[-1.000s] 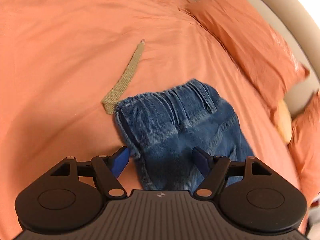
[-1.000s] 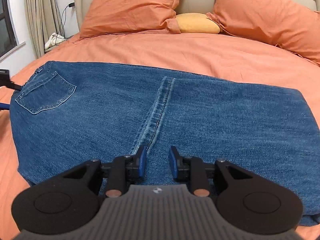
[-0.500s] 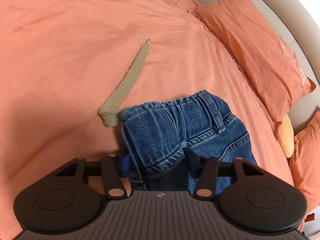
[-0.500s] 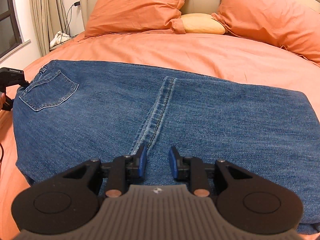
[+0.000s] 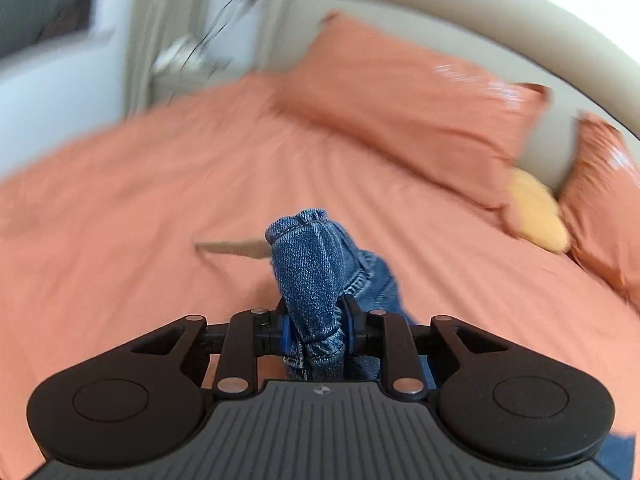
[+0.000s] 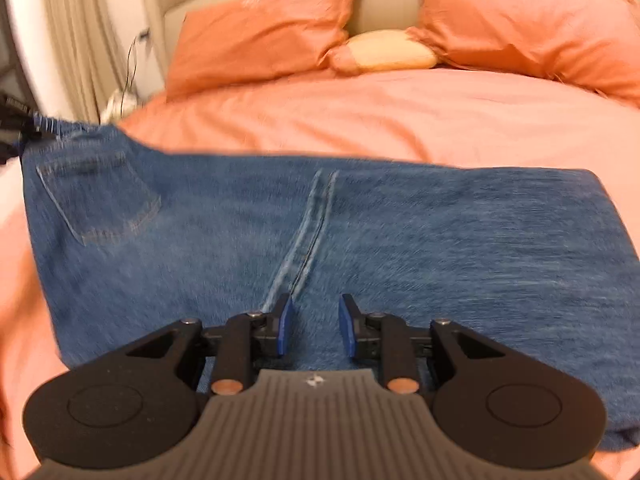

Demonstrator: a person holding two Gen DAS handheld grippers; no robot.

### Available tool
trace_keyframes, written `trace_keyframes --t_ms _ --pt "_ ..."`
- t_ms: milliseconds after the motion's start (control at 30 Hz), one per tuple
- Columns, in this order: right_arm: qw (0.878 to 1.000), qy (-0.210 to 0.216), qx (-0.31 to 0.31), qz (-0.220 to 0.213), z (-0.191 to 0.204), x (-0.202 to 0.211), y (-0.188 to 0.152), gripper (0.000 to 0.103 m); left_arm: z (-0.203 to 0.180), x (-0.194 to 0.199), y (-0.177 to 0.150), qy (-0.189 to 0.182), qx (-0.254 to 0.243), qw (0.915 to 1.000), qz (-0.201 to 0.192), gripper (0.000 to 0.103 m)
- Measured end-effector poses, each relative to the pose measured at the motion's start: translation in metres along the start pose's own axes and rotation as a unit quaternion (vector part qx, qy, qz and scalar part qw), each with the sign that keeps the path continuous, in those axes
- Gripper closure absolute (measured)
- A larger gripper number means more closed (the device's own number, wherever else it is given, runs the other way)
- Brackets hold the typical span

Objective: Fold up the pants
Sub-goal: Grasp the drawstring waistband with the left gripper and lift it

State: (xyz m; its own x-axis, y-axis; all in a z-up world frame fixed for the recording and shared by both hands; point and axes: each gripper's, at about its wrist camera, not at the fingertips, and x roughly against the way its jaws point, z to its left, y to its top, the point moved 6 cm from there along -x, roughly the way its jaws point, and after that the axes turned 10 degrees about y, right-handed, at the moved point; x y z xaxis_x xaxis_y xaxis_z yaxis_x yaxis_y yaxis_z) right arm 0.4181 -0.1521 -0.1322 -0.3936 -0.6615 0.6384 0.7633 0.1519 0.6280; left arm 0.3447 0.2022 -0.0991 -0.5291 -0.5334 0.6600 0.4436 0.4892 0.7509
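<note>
The left gripper (image 5: 316,330) is closing its jaws on a bunched fold of the pants (image 5: 310,280), the denim squeezed between the blue pads and standing up above the orange bedspread (image 5: 120,240). A tan belt (image 5: 236,248) lies on the bed just left of that fold. The right gripper (image 6: 316,326) has its jaws slightly apart with nothing between them, hovering at the near edge of the pants (image 6: 440,232), which spread left to right across the bed.

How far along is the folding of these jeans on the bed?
Early. Done: the jeans lie spread across the orange bed, back pocket up. In hand: the left gripper is closing on a bunched waistband end, lifted off the bed; the right gripper hovers over the centre seam, nothing visibly pinched. Left: carrying that end across and flattening.
</note>
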Motion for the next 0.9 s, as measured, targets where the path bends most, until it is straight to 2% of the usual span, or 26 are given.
trace_keyframes --t_ms 100,233,333,433,533,633,767,833,900 --pt "0.999 0.000 -0.039 -0.013 -0.014 0.019 0.010 0.077 -0.046 0.052 0.005 -0.017 -0.044 0.9977 -0.049 0.078" --pt "0.996 -0.023 -0.081 -0.013 -0.039 0.035 0.009 0.075 -0.108 0.113 -0.002 -0.047 -0.090 0.9893 -0.105 0.079" --pt "0.991 -0.036 -0.128 -0.017 -0.058 0.047 0.006 0.073 -0.156 0.144 -0.020 -0.072 -0.129 0.9804 -0.130 0.081" --pt "0.987 -0.037 -0.149 -0.037 -0.069 0.064 0.009 0.073 -0.203 0.160 -0.049 -0.089 -0.173 0.9694 -0.150 0.082" --pt "0.984 -0.039 -0.166 -0.054 -0.080 0.080 0.011 0.073 -0.245 0.163 -0.092 -0.097 -0.219 0.9587 -0.153 0.083" --pt "0.981 -0.043 -0.181 -0.052 -0.089 0.089 0.010 0.073 -0.280 0.153 -0.143 -0.101 -0.279 0.9429 -0.151 0.083" --pt "0.980 -0.053 -0.190 -0.037 -0.102 0.097 0.007 0.071 -0.311 0.132 -0.210 -0.117 -0.357 0.9214 -0.099 0.083" --pt "0.978 -0.052 -0.196 -0.040 -0.107 0.103 0.006 0.062 -0.318 0.127 -0.236 -0.126 -0.382 0.9124 -0.077 0.083" --pt "0.976 -0.049 -0.205 -0.049 -0.113 0.106 0.007 0.061 -0.320 0.127 -0.257 -0.134 -0.405 0.9029 -0.054 0.082"
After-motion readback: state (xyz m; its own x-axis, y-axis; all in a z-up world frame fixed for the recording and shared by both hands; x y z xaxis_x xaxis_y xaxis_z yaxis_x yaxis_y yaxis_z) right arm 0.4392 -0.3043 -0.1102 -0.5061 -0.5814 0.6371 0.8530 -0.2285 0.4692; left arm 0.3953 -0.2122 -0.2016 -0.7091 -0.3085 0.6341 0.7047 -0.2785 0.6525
